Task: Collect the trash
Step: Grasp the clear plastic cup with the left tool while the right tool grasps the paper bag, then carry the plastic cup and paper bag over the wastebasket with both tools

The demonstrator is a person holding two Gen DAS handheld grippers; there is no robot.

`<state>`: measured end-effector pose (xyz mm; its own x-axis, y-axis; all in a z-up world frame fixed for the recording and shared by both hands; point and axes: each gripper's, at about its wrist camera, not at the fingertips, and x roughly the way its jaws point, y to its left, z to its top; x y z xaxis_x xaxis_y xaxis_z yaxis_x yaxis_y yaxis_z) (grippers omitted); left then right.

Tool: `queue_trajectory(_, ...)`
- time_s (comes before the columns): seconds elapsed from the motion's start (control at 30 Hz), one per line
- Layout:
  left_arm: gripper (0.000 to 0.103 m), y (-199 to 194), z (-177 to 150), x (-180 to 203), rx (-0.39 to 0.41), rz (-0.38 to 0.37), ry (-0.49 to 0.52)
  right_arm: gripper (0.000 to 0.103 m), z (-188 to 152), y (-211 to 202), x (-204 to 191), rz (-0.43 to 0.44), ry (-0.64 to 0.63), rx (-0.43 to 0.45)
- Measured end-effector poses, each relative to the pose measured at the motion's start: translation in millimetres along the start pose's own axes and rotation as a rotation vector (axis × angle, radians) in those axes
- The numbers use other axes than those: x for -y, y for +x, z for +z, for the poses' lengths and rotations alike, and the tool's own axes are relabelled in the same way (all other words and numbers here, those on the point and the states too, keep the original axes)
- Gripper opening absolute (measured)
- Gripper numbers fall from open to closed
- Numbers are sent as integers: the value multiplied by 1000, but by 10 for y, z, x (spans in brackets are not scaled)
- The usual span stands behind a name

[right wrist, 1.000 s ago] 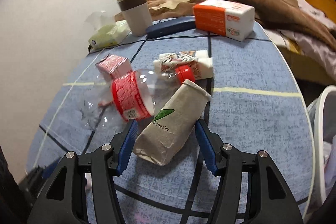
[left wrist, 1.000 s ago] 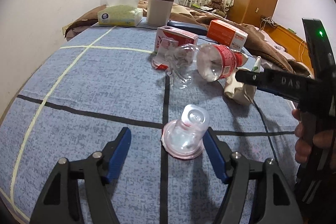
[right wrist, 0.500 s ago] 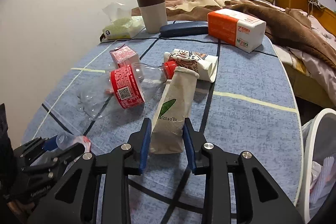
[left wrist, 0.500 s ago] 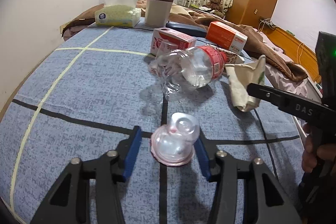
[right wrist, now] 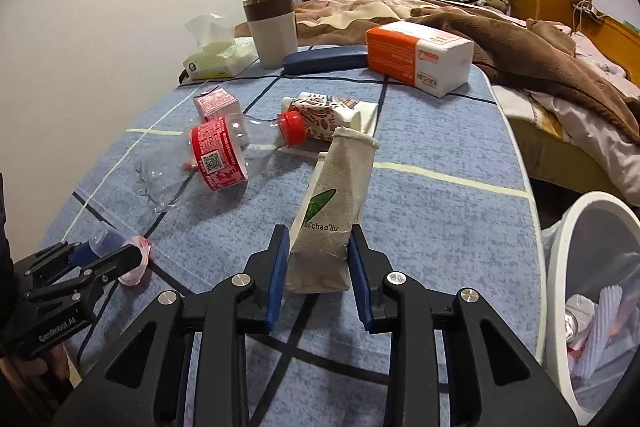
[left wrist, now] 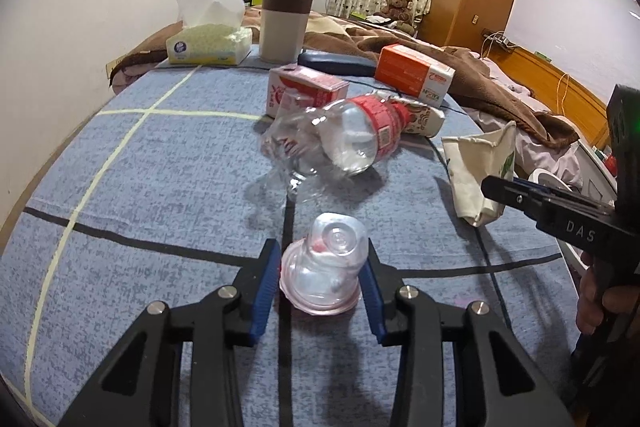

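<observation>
A clear plastic cup (left wrist: 320, 279) with a pink rim lies on the blue tablecloth (left wrist: 160, 187). My left gripper (left wrist: 321, 253) holds it between its blue pads, the jaws still closing and pressing its sides. In the right wrist view the left gripper (right wrist: 108, 259) sits at the lower left with the cup (right wrist: 100, 239) in it. My right gripper (right wrist: 319, 239) is shut on the lower end of a grey paper bag (right wrist: 336, 187) with a green leaf print. That bag (left wrist: 480, 171) shows at the right of the left wrist view. A crushed clear bottle (right wrist: 216, 155) with a red label lies between them.
A white bin (right wrist: 560, 267) with a liner and trash stands off the table's right edge. Farther back lie a pink carton (left wrist: 304, 87), a patterned pack (right wrist: 328, 111), an orange tissue pack (right wrist: 416, 55), a blue case (right wrist: 324, 61), a mug (right wrist: 272, 27) and a tissue box (left wrist: 208, 43).
Both grippers closed from wide open: the left onto the cup, the right onto the paper bag. The bag's top end now stands clear of the bottle.
</observation>
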<state>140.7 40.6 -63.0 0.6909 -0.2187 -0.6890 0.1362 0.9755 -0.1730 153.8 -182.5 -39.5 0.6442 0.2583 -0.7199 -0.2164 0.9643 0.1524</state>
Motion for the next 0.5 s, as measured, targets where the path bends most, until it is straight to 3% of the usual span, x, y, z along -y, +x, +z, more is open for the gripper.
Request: queue_trajectory(0.5,41,-225,141,466,57,-25,93,30,-111,-405,403,-65,61,61)
